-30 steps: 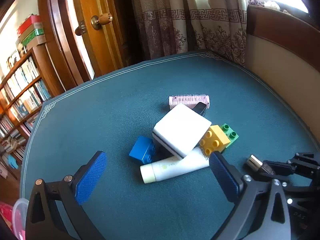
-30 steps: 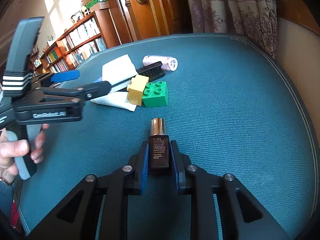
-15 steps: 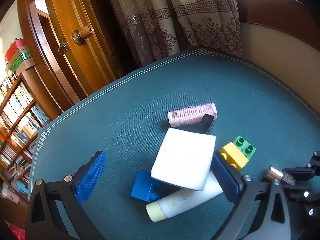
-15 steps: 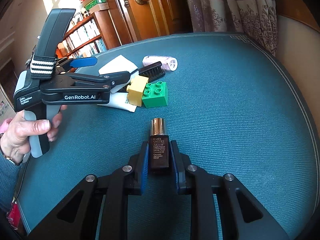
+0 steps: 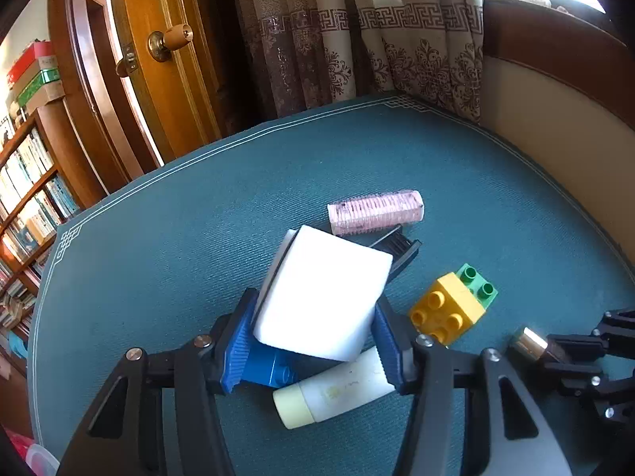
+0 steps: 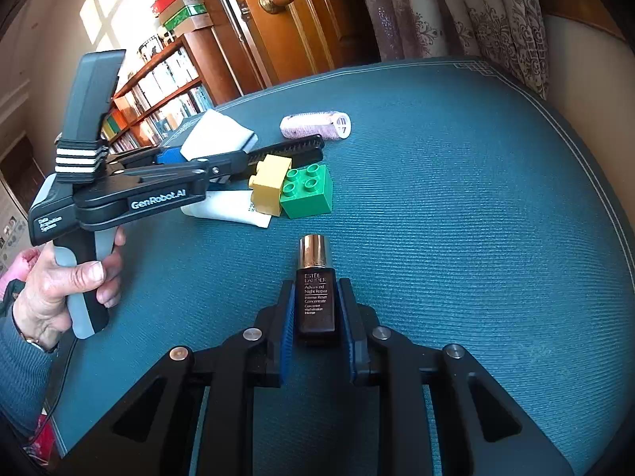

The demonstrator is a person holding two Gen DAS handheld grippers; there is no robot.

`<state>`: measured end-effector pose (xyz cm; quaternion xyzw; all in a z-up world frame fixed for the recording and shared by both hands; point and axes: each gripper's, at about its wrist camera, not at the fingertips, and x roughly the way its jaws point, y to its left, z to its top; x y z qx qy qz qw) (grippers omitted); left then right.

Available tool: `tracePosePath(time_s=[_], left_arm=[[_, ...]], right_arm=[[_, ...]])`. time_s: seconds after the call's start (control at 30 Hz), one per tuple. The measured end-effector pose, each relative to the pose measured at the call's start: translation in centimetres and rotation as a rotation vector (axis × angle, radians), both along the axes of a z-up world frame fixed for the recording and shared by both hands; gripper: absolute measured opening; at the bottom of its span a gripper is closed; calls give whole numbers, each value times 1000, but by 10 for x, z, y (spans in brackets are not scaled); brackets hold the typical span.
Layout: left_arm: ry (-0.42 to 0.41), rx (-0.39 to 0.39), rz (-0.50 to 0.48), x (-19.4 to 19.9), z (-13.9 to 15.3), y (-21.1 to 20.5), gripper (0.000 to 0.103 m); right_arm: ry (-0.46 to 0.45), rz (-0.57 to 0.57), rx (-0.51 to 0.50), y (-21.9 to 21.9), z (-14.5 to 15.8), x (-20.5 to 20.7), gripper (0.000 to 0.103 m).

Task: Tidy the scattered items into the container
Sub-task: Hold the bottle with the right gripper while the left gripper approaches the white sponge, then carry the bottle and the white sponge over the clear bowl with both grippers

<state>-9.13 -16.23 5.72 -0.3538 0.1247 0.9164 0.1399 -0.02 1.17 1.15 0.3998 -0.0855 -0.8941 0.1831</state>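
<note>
A white foam block (image 5: 321,293) sits tilted atop the pile, and my left gripper (image 5: 315,304) is shut on its sides. Under it lie a blue brick (image 5: 266,369) and a cream tube (image 5: 337,390). Beyond are a black comb (image 5: 399,248) and a pink hair roller (image 5: 375,212). A yellow brick (image 5: 446,313) and a green brick (image 5: 478,283) stand to the right. My right gripper (image 6: 315,289) is shut on a dark serum bottle (image 6: 315,301) that lies on the teal table (image 6: 476,238). The right wrist view shows the left gripper (image 6: 206,150) holding the white block (image 6: 218,135).
A person's hand (image 6: 67,289) holds the left gripper's handle at the left. A translucent plastic rim (image 5: 39,460) shows at the bottom left corner. A wooden door (image 5: 166,79), curtains (image 5: 357,39) and a bookshelf (image 5: 24,198) stand past the table's far edge.
My left gripper has moved forward over the pile and gone from wide open to shut on the white block. The right gripper and its bottle have stayed still.
</note>
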Motion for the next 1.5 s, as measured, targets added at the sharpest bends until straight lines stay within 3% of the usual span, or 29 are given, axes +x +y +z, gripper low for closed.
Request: tracePosePath(time_s=[0.7, 0.97, 1.33, 1.5], left_arm=[[59, 105, 179, 84, 34, -68, 59], [76, 94, 236, 116, 38, -96, 59], [90, 100, 404, 156, 39, -169, 59], [61, 141, 493, 168, 32, -206, 59]], right_arm=[[6, -7, 0, 1, 0, 0, 22], [22, -42, 26, 1, 2, 4, 22], [37, -32, 44, -7, 6, 15, 22], [30, -35, 43, -11, 5, 20, 22]])
